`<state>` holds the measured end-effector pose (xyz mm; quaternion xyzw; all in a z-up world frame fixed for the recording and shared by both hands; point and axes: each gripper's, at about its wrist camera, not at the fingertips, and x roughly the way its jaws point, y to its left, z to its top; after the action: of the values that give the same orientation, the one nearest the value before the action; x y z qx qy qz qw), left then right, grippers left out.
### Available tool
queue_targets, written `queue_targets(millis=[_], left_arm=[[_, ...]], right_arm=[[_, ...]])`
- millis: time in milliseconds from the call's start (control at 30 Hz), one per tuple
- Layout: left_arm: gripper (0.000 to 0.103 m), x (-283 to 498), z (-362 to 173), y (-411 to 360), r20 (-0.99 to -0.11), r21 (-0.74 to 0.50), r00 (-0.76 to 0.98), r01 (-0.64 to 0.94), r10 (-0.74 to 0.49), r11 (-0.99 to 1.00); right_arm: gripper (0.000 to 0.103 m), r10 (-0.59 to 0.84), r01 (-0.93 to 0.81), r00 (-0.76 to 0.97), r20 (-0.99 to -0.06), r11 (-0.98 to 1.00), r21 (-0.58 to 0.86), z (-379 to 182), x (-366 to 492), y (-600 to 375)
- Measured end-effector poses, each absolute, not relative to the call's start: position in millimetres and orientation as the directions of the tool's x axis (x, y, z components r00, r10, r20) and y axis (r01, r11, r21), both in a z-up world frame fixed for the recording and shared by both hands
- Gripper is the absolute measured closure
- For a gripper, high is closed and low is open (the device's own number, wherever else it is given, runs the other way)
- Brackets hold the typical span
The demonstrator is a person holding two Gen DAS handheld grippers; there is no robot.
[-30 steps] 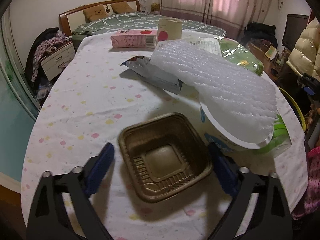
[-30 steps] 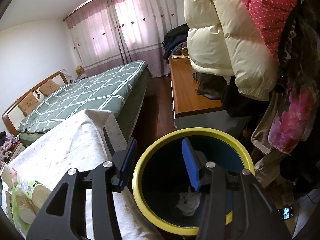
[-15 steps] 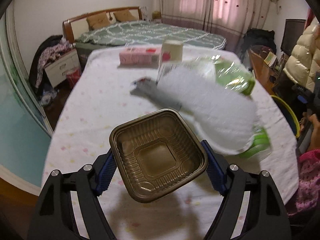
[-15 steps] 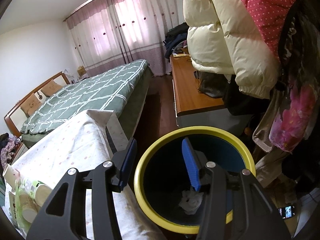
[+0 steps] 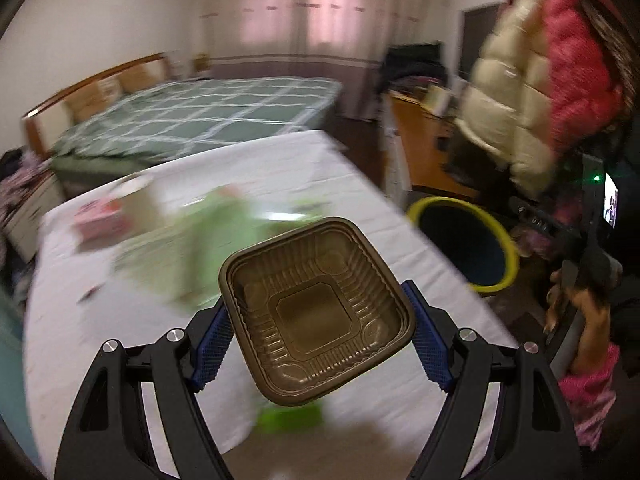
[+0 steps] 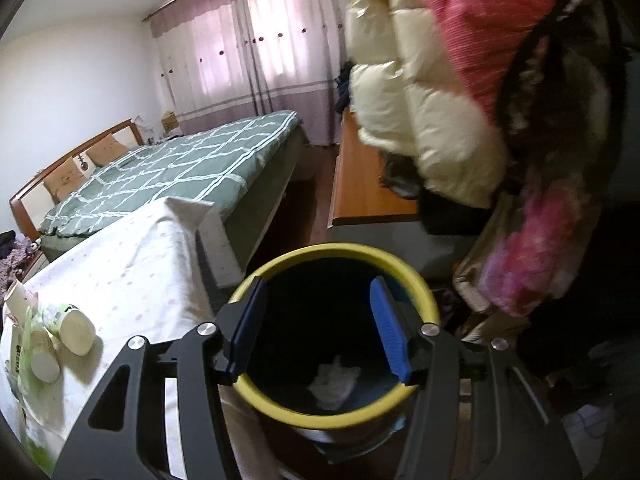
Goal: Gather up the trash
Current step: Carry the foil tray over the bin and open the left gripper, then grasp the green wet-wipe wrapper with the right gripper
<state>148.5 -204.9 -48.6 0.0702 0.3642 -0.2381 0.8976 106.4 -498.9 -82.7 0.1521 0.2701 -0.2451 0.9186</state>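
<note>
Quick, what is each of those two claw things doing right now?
Left gripper: closed on the brown plastic tray, held above the table.
Right gripper: open, holding nothing, over the yellow-rimmed bin; its jaws have just been opening.

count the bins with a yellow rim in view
1. The bin stands on the floor beside the table, under the right gripper. No other shows.

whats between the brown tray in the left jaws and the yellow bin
Only the table's white-clothed edge and a strip of dark floor, in the left wrist view between brown tray and yellow bin.
</note>
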Motion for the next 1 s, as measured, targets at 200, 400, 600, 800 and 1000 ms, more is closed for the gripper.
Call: queue_targets(millis=[200,400,600,800,1000], left_arm=[[0.025,179.5,-56.9,-314.7,-0.714,-0.046,0.540,0.599,-0.445,0.800],[0.025,212.0,-77.4,-386.6,-0.757,-0.100,0.459,0.623,-0.466,0.776],[0.025,225.6,-96.9,-443.3,-0.783,-0.107,0.409,0.653,-0.469,0.749],[0.013,235.5,-112.8,-479.7,-0.789,-0.092,0.412,0.654,-0.456,0.750],[0.010,239.3,-105.0,-471.7,-0.777,-0.104,0.438,0.619,-0.451,0.779]], right_arm=[[0.048,-0.401,0.553,0.721,-0.565,0.825,0.120,-80.7,71.1,-519.5],[0.048,-0.415,0.587,0.701,-0.581,0.797,0.139,-87.9,48.1,-544.1],[0.048,-0.421,0.597,0.707,-0.568,0.786,0.160,-84.8,37.4,-556.5],[0.048,-0.423,0.602,0.709,-0.565,0.780,0.171,-82.9,32.5,-555.9],[0.047,-0.423,0.600,0.711,-0.562,0.782,0.169,-79.7,31.9,-551.7]])
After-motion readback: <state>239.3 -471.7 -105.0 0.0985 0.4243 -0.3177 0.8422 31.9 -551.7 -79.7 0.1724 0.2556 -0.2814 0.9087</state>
